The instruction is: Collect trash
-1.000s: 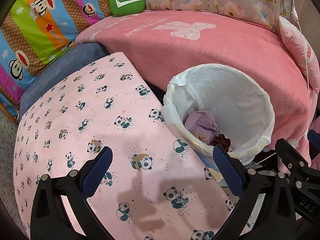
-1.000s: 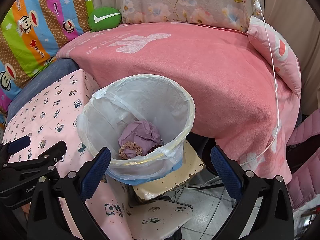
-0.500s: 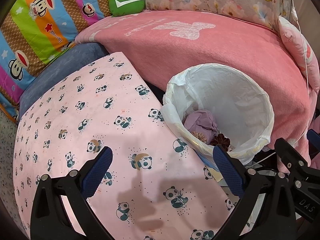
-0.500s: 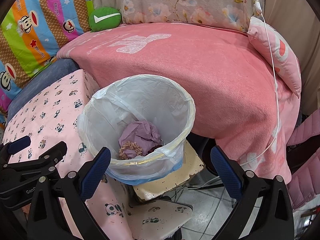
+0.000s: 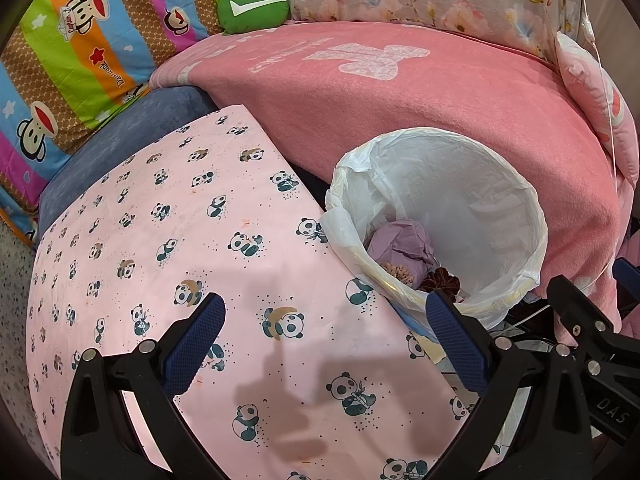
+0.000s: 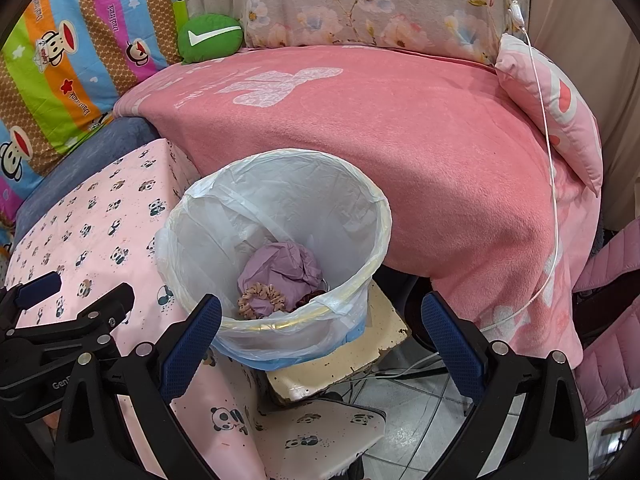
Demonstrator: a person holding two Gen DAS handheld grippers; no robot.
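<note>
left claw | black arms | blue pads | silver screws

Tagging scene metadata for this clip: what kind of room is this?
Probably a home bedroom or living corner: a bed or sofa under a pink blanket, cartoon and floral cushions behind it, and a lined trash bin beside a panda-print cloth.

The left wrist view looks forward and down from above the panda-print cloth, with the lined bin at its right. The right wrist view sits further right, looking down into the same bin at close range. Both views share the bin, the cloth and the far pink blanket.
</note>
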